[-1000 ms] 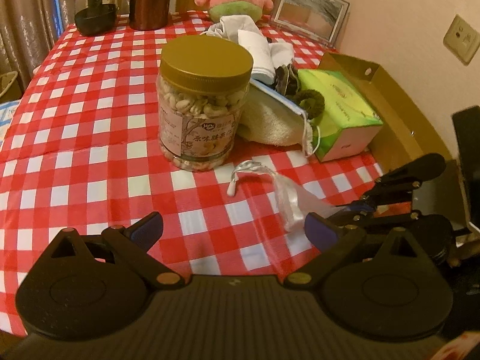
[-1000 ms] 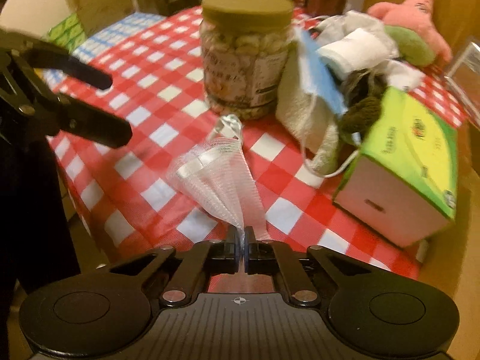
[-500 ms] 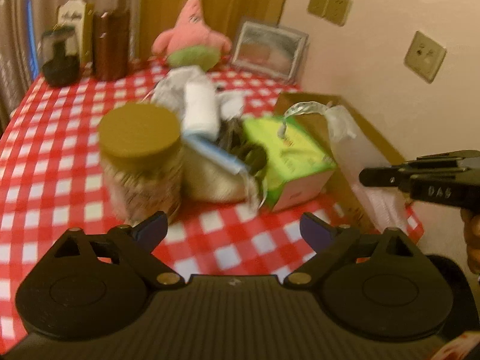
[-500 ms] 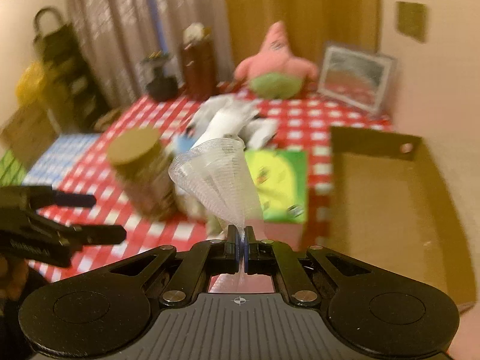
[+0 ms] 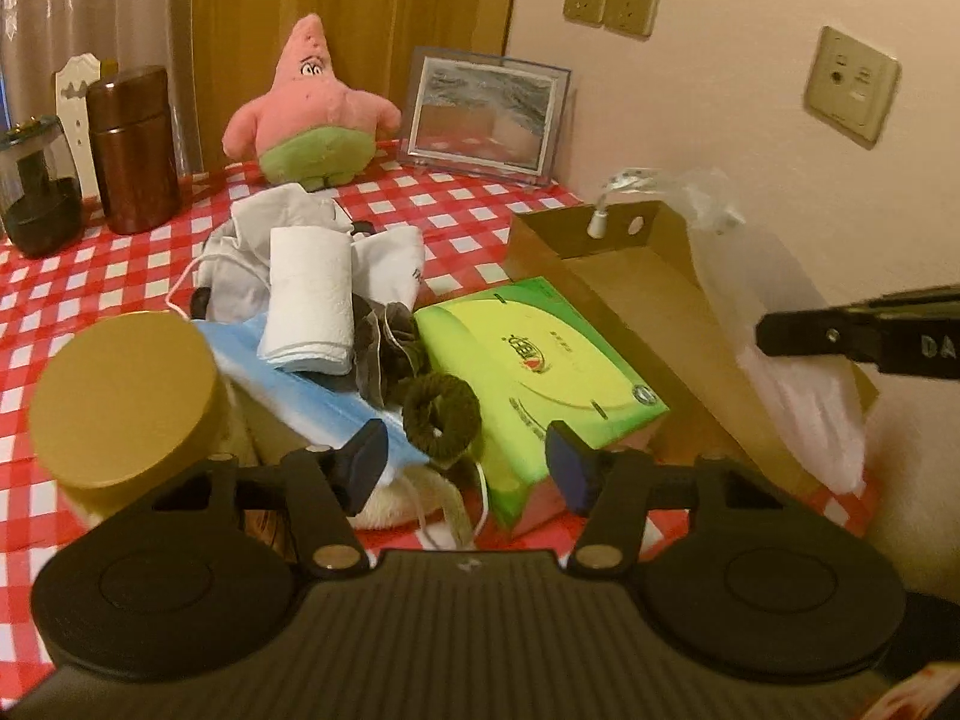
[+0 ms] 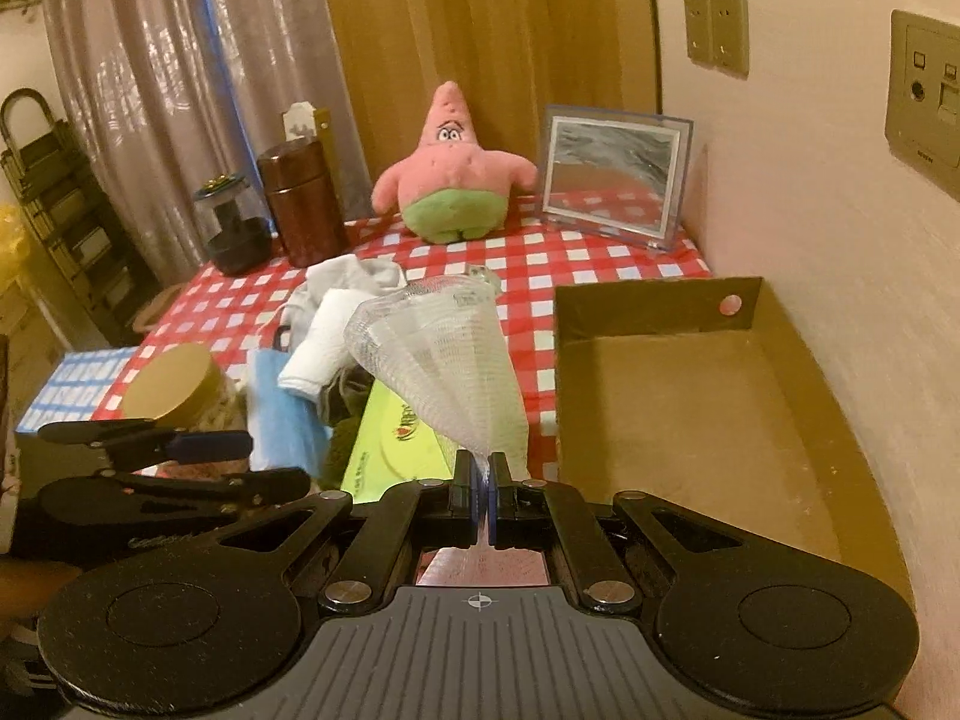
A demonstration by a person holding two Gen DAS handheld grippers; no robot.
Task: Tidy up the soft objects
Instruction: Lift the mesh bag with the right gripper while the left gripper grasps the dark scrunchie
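Observation:
My right gripper is shut on a white mesh pouch and holds it up beside the open cardboard box. In the left wrist view the pouch hangs over the box, with the right gripper's fingers coming in from the right. My left gripper is open and empty, just above a dark hair scrunchie and a blue face mask. A pile of soft things, with a rolled white towel, lies behind them. The pink plush star sits at the back.
A nut jar with a gold lid stands at the left, a green tissue box between the pile and the cardboard box. A brown canister, a dark glass jar and a picture frame line the back. The wall is on the right.
My right gripper has lifted the mesh pouch off the tablecloth and carried it right, up to the cardboard box. My left gripper has risen, moved forward over the pile and narrowed, still open.

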